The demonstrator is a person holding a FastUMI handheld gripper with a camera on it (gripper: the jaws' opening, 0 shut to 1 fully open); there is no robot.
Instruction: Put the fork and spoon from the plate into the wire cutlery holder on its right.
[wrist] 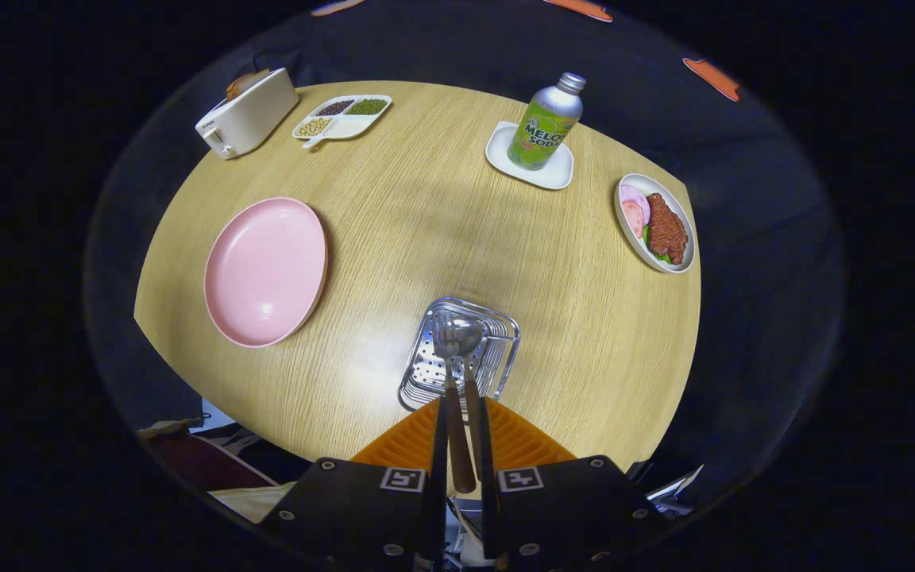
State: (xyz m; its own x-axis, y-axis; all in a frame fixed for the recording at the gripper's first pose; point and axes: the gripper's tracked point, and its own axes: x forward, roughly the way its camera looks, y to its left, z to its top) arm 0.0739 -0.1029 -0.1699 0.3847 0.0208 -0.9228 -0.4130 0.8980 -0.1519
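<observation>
My gripper (458, 417) is shut on the dark handles of a fork (447, 349) and a spoon (467, 338), held together between the fingers. Their metal heads point forward, over the wire cutlery holder (505, 342) just ahead of the fingertips. I cannot tell whether the heads touch the holder. The holder is a shiny steel basket with a perforated base, standing near the table's front edge. To its left lies the pink plate (265, 270), with nothing on it.
Across the round wooden table (426, 206): a white toaster (247, 119) and a divided snack tray (342, 117) at the far left, a green soda bottle (545, 123) on a white coaster (530, 163), a plate of meat (654, 222) at the far right.
</observation>
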